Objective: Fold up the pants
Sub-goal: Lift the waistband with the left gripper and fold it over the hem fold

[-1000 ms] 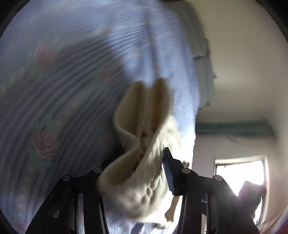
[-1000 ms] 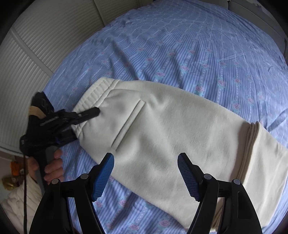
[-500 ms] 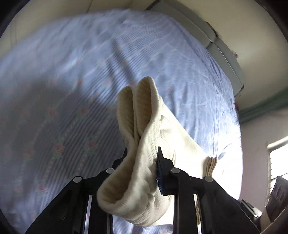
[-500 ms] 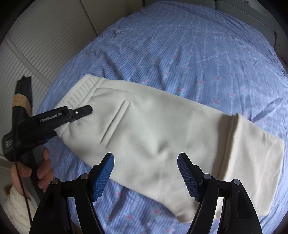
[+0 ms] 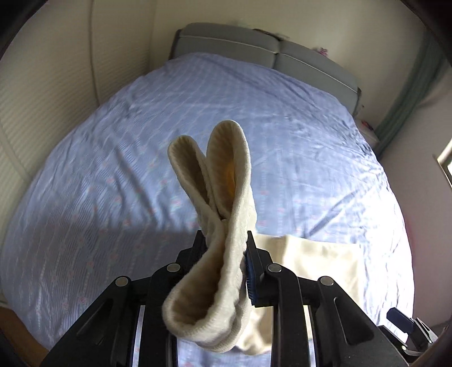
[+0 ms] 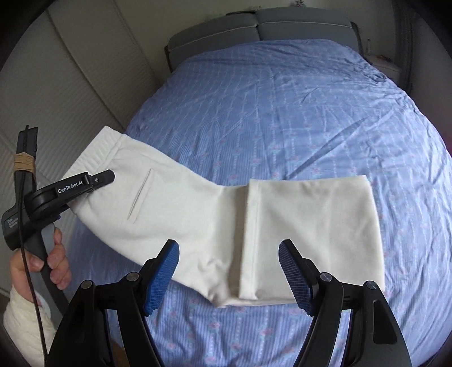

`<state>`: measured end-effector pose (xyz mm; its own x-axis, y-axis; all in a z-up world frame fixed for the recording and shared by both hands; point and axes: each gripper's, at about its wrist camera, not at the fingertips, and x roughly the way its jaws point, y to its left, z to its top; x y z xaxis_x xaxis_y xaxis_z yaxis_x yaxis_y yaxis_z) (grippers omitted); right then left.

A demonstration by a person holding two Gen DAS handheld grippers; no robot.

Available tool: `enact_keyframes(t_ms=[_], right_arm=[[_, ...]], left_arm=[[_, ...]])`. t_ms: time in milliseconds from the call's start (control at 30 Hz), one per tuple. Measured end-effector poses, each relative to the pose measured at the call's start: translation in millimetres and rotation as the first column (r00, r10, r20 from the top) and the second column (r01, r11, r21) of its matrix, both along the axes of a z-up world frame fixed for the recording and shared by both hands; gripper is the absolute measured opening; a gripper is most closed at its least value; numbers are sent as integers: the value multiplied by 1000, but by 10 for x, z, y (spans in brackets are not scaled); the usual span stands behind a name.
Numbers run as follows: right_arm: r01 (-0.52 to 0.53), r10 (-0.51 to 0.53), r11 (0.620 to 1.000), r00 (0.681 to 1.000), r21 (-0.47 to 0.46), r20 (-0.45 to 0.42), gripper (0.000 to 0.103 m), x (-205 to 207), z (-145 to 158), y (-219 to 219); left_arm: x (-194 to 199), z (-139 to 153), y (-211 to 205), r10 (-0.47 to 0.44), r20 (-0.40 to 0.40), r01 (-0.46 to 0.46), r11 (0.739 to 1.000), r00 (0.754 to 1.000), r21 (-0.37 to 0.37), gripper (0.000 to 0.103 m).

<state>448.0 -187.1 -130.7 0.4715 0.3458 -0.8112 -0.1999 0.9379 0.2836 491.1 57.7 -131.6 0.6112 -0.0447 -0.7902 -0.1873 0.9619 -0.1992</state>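
Your left gripper [image 5: 226,248] is clamped on the ribbed waistband [image 5: 223,197] of the cream pants [image 6: 226,220]; the band is bunched between the two pads, with one loop of it standing up beyond the fingertips and another hanging back toward the camera. From the right wrist view you can see that same gripper [image 6: 108,176] biting the waistband corner at the left, with your left hand [image 6: 48,262] wrapped around its handle and a cream knitted sleeve [image 6: 25,319] below it.

Your right gripper [image 6: 228,268] stands wide open with nothing between its blue pads [image 6: 162,279]. It hangs above the near edge of the pants, its gap over the spot where the folded-over leg section [image 6: 310,234] meets the upper part.

The waist end is raised off the blue flowered bedsheet [image 6: 282,113]; the folded leg end lies flat on it. A grey headboard [image 6: 254,22] closes the far end of the bed.
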Motion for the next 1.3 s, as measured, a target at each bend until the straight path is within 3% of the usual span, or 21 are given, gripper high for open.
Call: enact_keyframes(t_ms=[233,500,733,1067,1200,1300], right_arm=[[72,-75,996,994,45,80,74,-170,300,-860],[117,-123,991,989,69,88,74,-276,276,-1784],[177,-181,981,982,77,48,74,-332,105,-2516],[256,-254,964,967,68,-30,74,-226,-238,-3272],[272,-268,961,961,58,-62,74,-150,-396,-3411],[277,-270,959,958,65,-91,74,-113,-497,-3457]], left_arm=[[122,193,-983,-71,9,71,997,997,36,25],[252,-1,-1966,-79,-65,84,992,995,93,25],[534,-486,-2635,-67,-162,102,971,984,217,25],[727,-1216,-3526,-98,-338,213,922,936,324,27],[730,-1376,-3702,-175,-408,282,934,896,221,36],[633,-1319,-3814,-271,-375,343,929,887,140,46]])
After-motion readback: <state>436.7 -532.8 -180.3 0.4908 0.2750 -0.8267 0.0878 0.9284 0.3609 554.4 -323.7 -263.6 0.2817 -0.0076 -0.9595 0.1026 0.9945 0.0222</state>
